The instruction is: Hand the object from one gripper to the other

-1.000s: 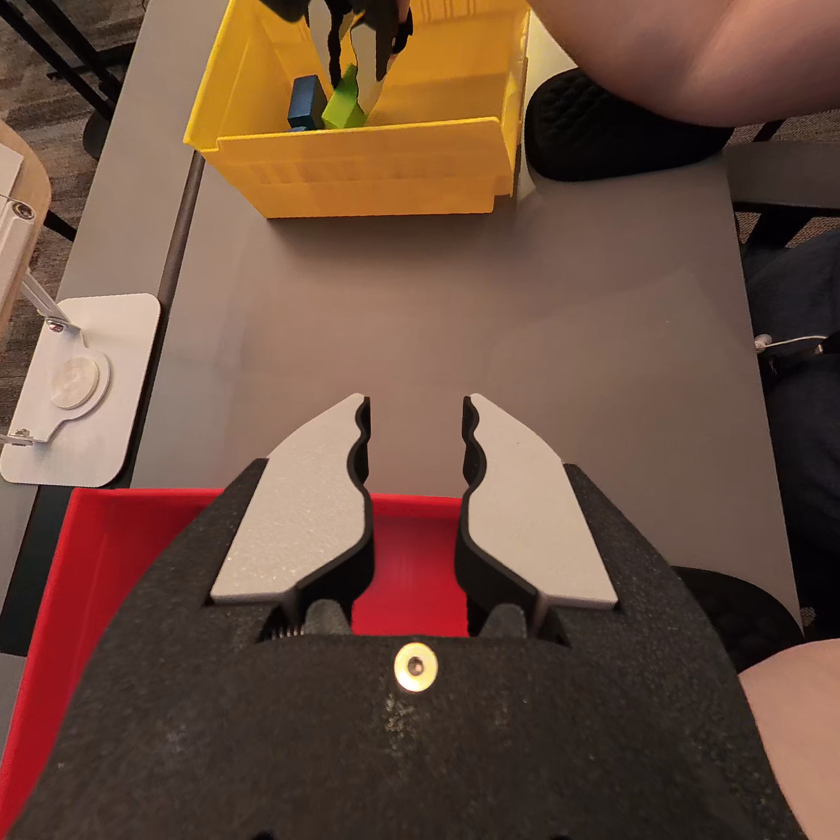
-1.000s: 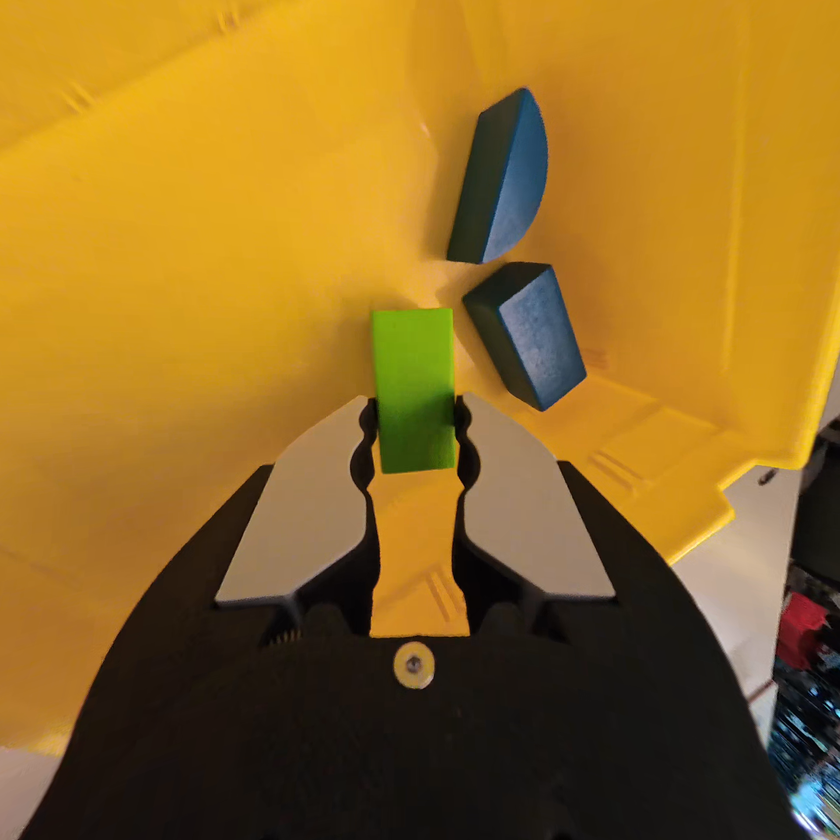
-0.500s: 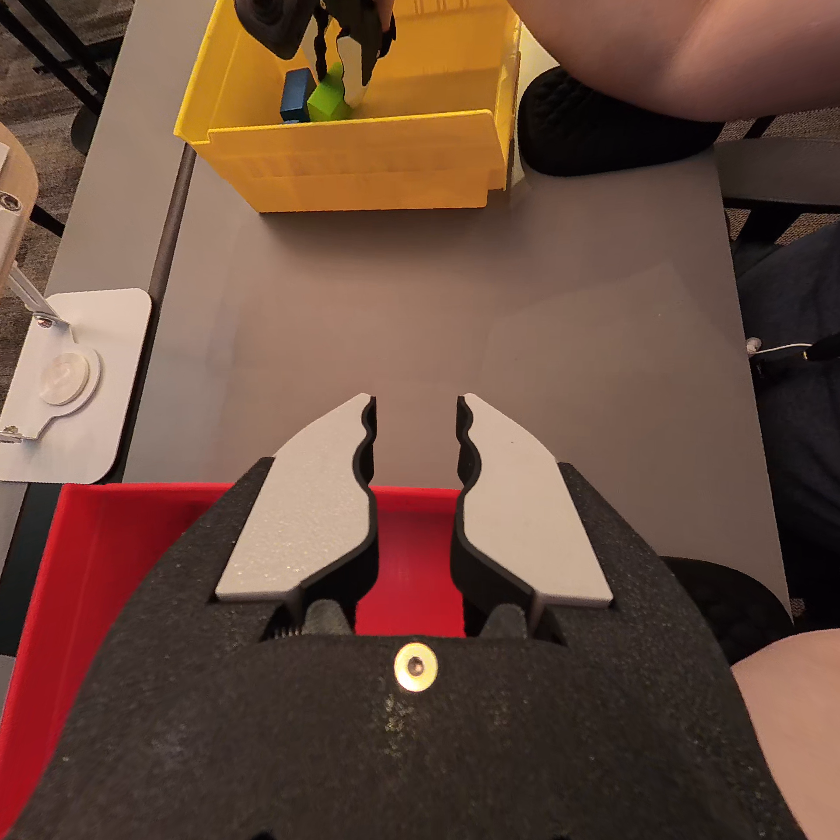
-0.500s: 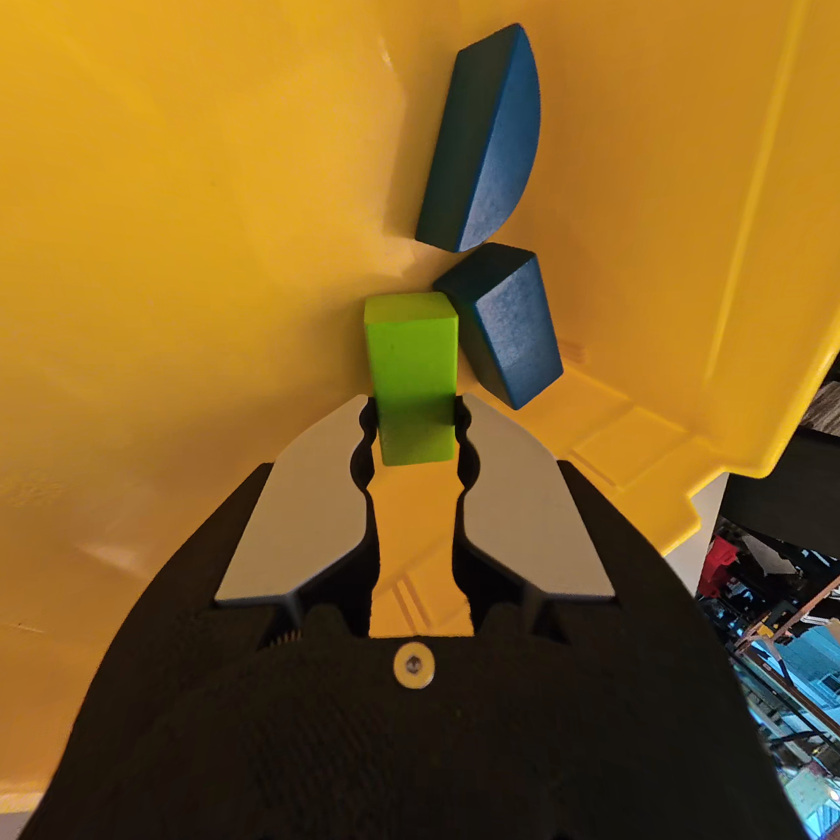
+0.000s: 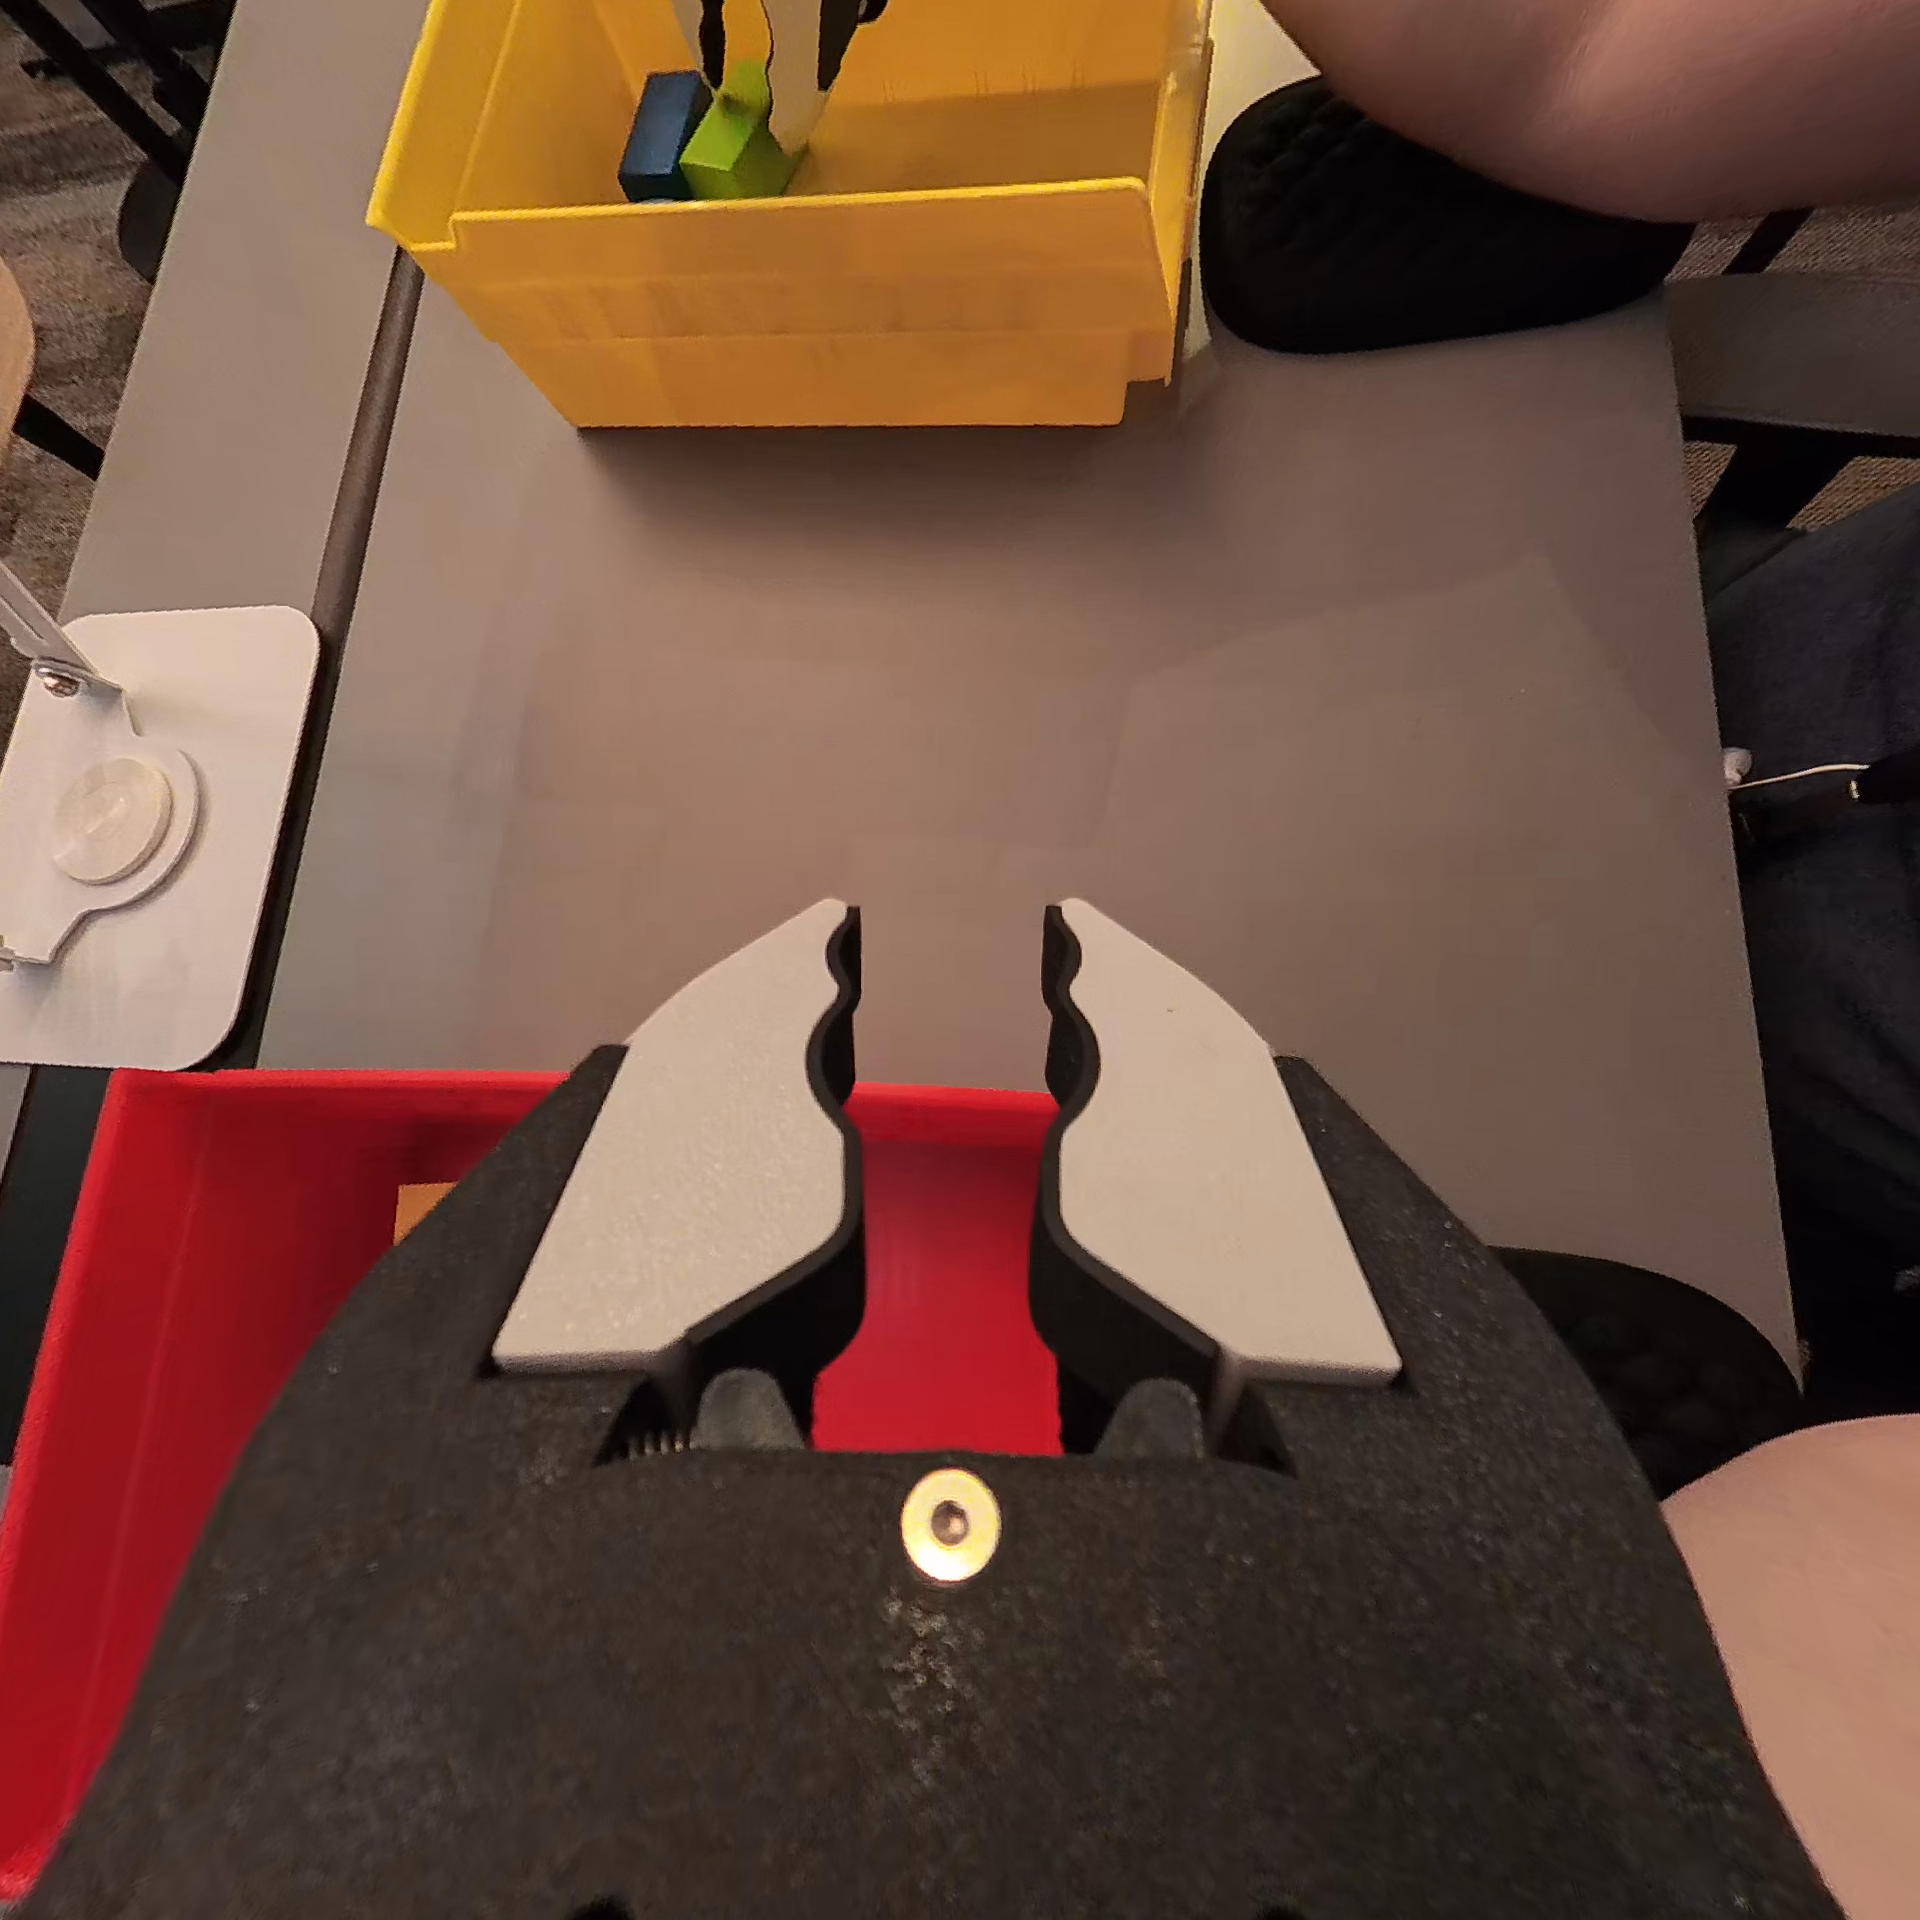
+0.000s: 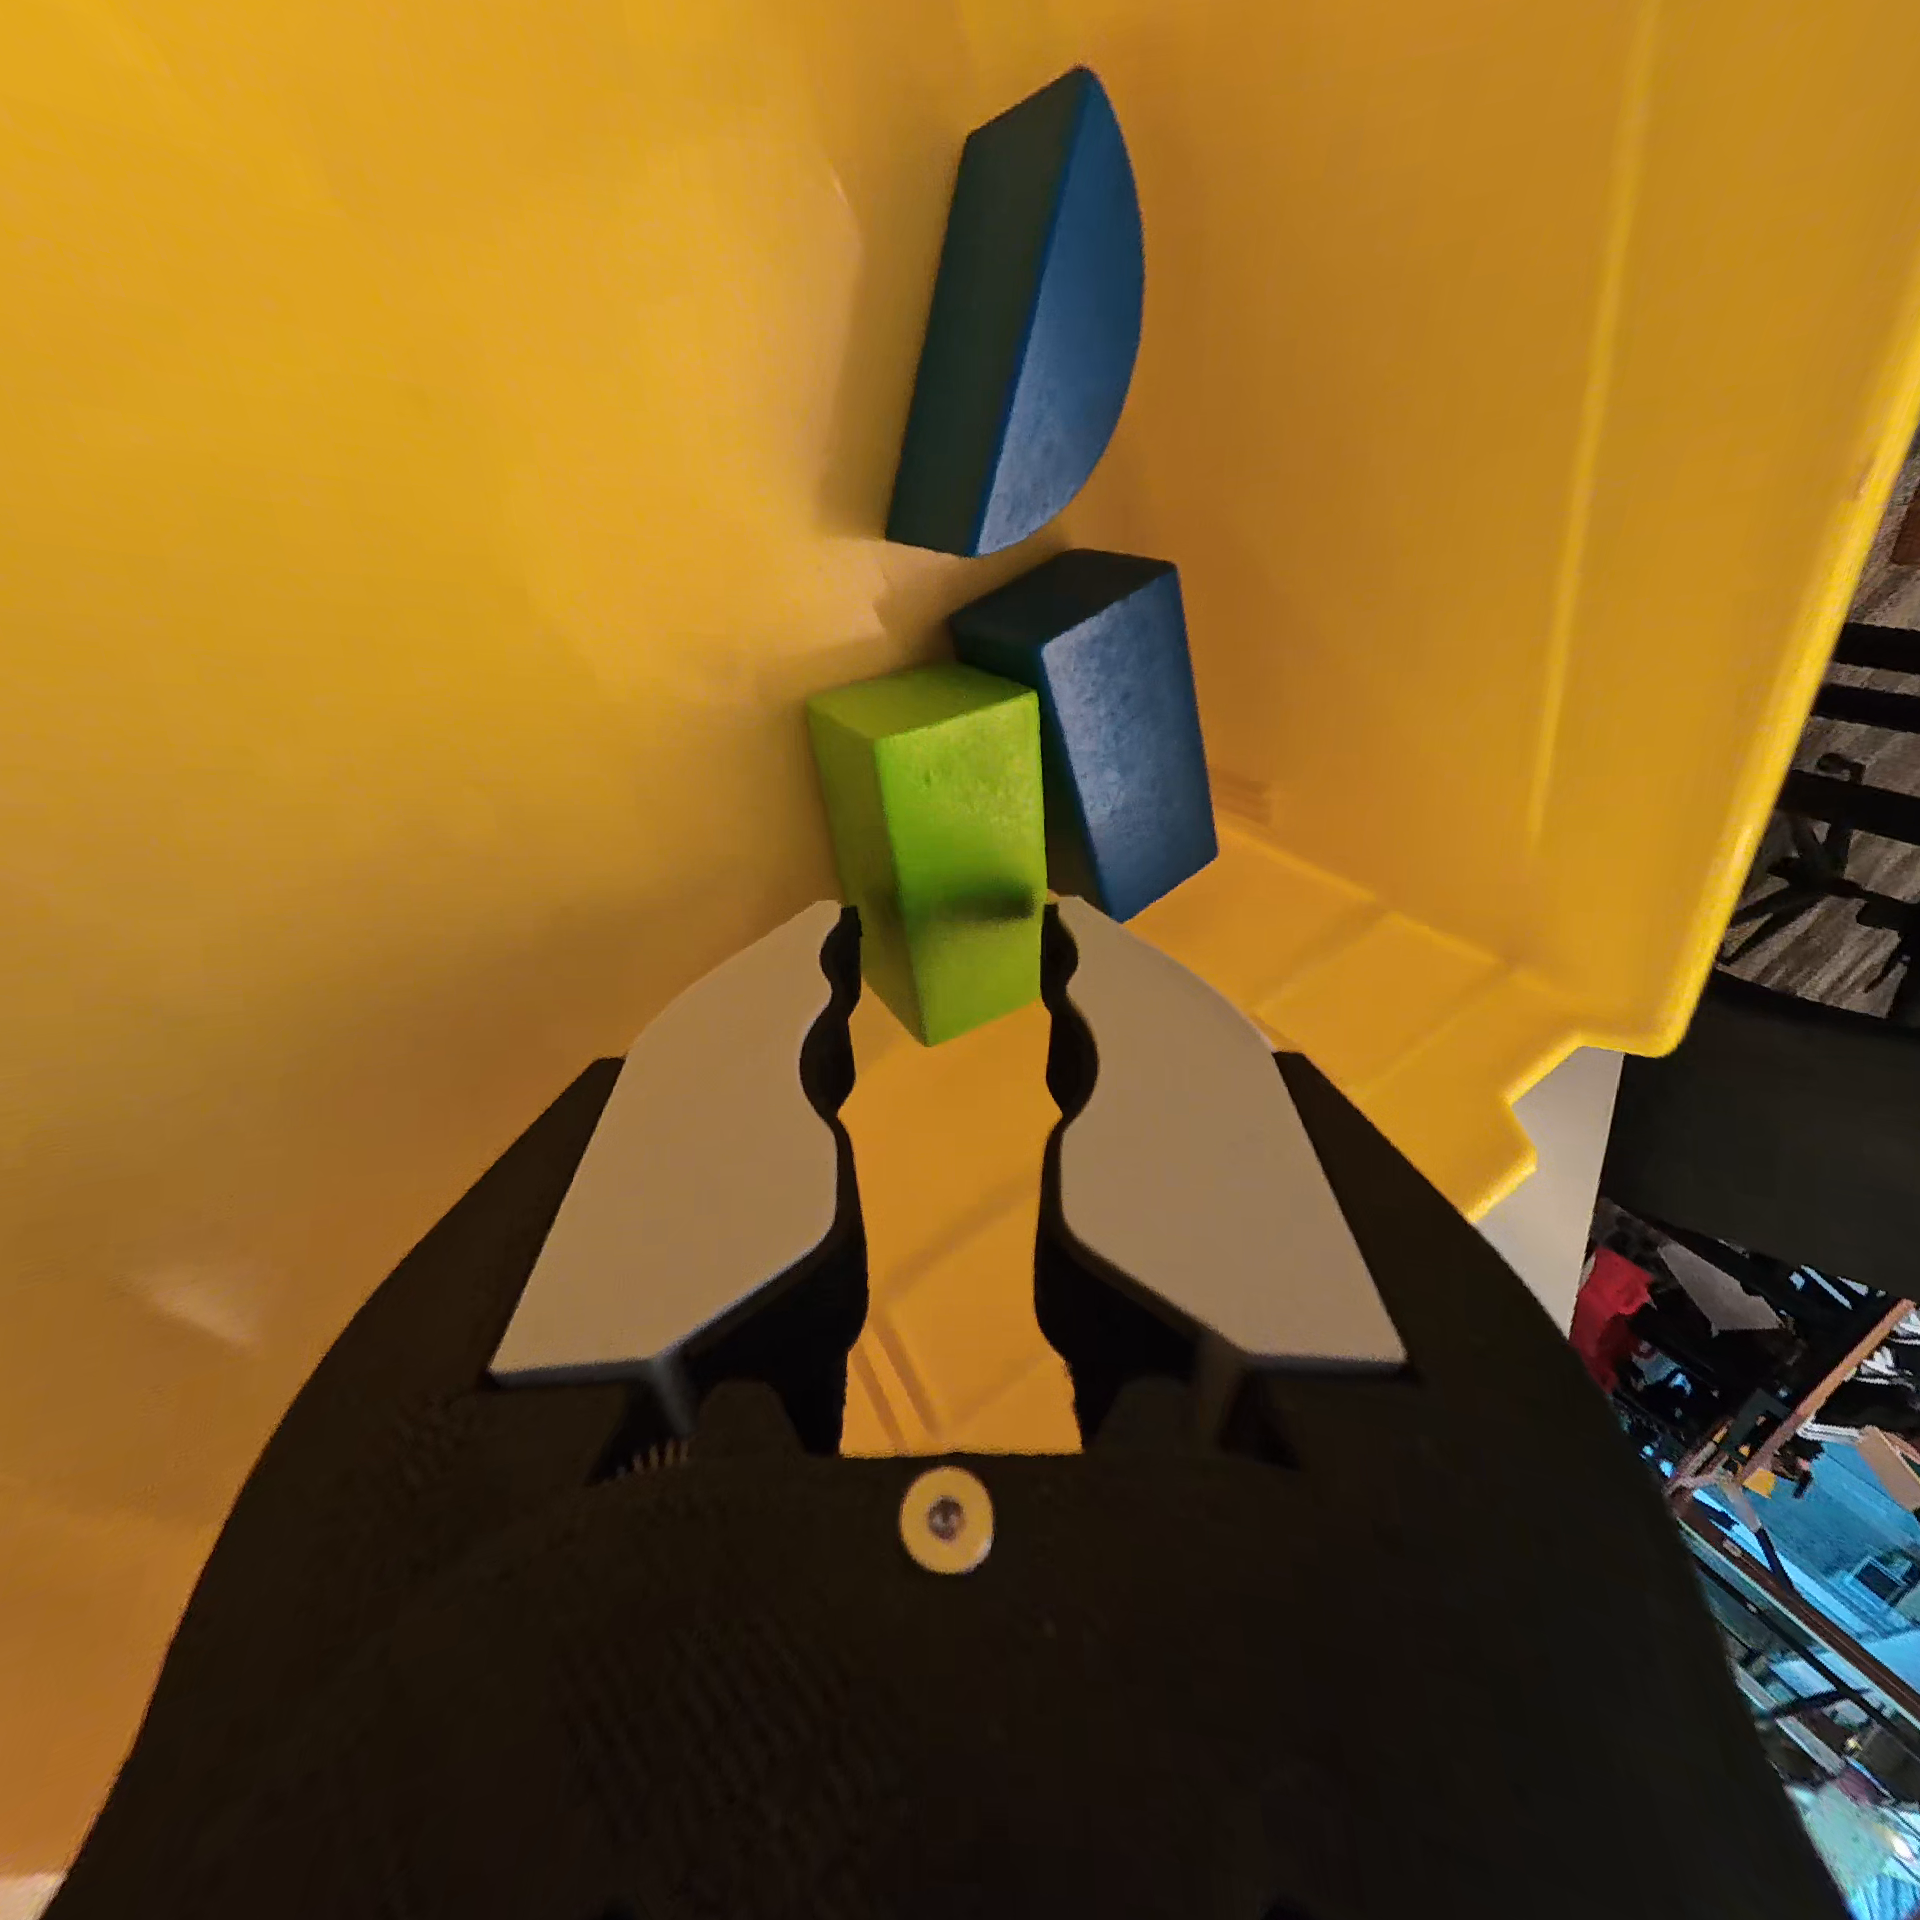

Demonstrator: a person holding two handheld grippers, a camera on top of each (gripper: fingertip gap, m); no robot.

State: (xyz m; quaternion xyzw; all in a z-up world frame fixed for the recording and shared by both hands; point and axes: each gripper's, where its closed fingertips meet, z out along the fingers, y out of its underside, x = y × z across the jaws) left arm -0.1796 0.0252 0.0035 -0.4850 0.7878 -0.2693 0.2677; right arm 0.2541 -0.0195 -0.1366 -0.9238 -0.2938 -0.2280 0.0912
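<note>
A green block (image 6: 935, 831) sits between the fingertips of my right gripper (image 6: 951, 914) inside the yellow bin (image 6: 416, 520). The gripper is shut on its near end, and the block stands tilted against a blue block (image 6: 1112, 748). A blue half-round block (image 6: 1029, 312) lies beyond it. In the left wrist view the green block (image 5: 732, 156) and the right gripper (image 5: 753, 114) show in the yellow bin (image 5: 831, 312) at the table's far end. My left gripper (image 5: 951, 925) is open and empty, over the far wall of a red bin (image 5: 208, 1247).
The grey table (image 5: 935, 675) stretches between the two bins. A white mounting plate (image 5: 156, 831) lies at the left edge. A person's arm (image 5: 1610, 94) rests on a black pad (image 5: 1403, 239) at the far right. An orange-brown piece (image 5: 416, 1205) shows in the red bin.
The green block has tilted in the right gripper's tips and swung against the blue block. The left gripper's jaws have narrowed slightly and its view has shifted a little.
</note>
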